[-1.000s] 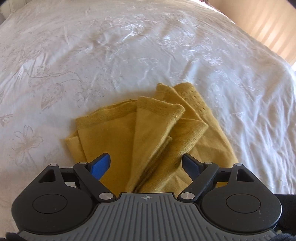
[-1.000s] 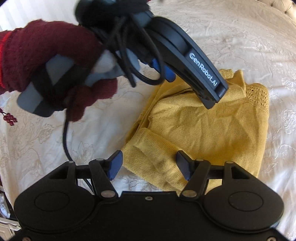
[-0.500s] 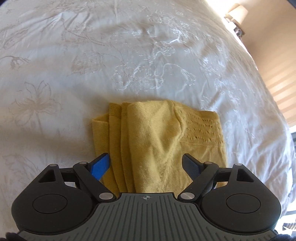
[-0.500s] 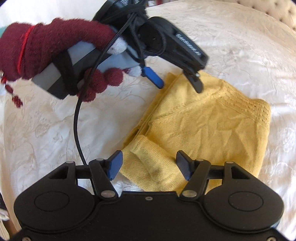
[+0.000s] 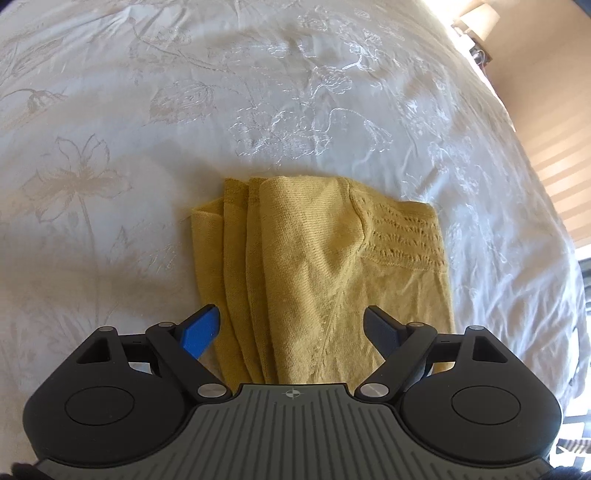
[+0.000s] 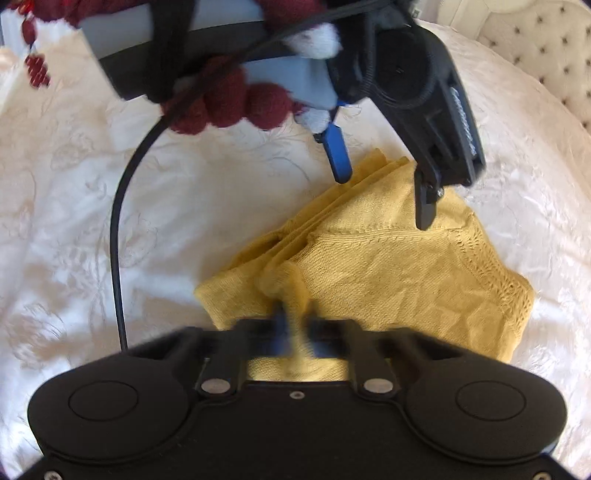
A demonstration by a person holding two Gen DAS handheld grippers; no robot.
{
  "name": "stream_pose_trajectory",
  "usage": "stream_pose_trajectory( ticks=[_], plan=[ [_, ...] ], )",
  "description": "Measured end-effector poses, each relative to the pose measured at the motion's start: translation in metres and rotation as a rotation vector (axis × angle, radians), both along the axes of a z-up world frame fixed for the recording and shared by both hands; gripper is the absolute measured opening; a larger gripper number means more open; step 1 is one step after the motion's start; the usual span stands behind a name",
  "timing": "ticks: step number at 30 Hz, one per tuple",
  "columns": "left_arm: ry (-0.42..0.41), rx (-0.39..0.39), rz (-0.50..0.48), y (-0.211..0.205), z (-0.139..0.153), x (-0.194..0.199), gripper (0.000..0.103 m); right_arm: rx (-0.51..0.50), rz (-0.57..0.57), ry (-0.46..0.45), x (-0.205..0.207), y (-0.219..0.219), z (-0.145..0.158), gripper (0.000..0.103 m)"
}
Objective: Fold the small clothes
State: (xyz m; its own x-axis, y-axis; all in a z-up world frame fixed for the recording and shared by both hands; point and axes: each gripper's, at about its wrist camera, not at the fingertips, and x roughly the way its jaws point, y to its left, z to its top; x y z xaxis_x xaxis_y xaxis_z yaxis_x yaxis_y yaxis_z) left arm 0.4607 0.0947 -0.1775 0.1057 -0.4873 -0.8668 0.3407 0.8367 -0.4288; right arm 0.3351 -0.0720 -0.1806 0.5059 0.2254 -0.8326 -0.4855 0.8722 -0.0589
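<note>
A mustard-yellow knit garment [image 5: 325, 266] lies folded into a rough rectangle on a white embroidered bedspread [image 5: 147, 122]. My left gripper [image 5: 291, 328] is open and empty, hovering over the garment's near edge; it also shows in the right wrist view [image 6: 384, 192], held by a hand in a maroon glove [image 6: 229, 99] above the garment's far corner. My right gripper [image 6: 295, 328] is shut, pinching a raised fold of the garment [image 6: 388, 280] at its near left corner; its fingers are motion-blurred.
A black cable [image 6: 118, 229] hangs from the left gripper across the bedspread. A tufted cream headboard [image 6: 546, 48] stands at the far right. A lamp [image 5: 476, 18] and a tan wall are beyond the bed's edge.
My right gripper has closed on a fold at the garment's near corner. My left gripper has come closer over the garment and stays open.
</note>
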Motion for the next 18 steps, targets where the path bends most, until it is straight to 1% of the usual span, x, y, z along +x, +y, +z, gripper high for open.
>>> stream_pose_trajectory(
  ticks=[2,5,7,9,11,13,15,16,17,18],
  plan=[
    [0.013,-0.02,0.023,0.01,0.004,-0.004,0.085,0.093,-0.108,-0.006,-0.001,-0.017,0.016,0.01],
    [0.071,-0.084,0.068,0.021,0.005,-0.009,0.085,0.155,-0.203,-0.022,-0.006,-0.037,0.033,0.01],
    [0.141,-0.148,0.084,0.022,0.001,-0.01,0.085,0.181,-0.235,-0.019,-0.007,-0.042,0.038,0.01],
    [0.206,-0.196,0.092,0.017,-0.005,-0.009,0.085,0.191,-0.248,-0.016,-0.009,-0.045,0.039,0.01],
    [0.226,-0.217,0.102,0.01,-0.01,-0.009,0.085,0.185,-0.237,-0.013,-0.006,-0.042,0.04,0.01],
    [0.215,-0.208,0.11,0.0,-0.013,-0.006,0.085,0.18,-0.22,-0.015,-0.008,-0.038,0.04,0.01],
    [0.175,-0.18,0.106,-0.01,-0.014,-0.002,0.084,0.172,-0.203,-0.017,-0.009,-0.036,0.038,0.01],
    [0.141,-0.156,0.099,-0.016,-0.013,0.0,0.083,0.171,-0.197,-0.016,-0.006,-0.037,0.036,0.01],
    [0.096,-0.121,0.091,-0.019,-0.01,0.002,0.077,0.169,-0.191,-0.016,-0.006,-0.036,0.035,0.01],
    [0.054,-0.087,0.08,-0.023,-0.008,0.004,0.068,0.168,-0.188,-0.015,-0.007,-0.035,0.034,0.01]
  ],
)
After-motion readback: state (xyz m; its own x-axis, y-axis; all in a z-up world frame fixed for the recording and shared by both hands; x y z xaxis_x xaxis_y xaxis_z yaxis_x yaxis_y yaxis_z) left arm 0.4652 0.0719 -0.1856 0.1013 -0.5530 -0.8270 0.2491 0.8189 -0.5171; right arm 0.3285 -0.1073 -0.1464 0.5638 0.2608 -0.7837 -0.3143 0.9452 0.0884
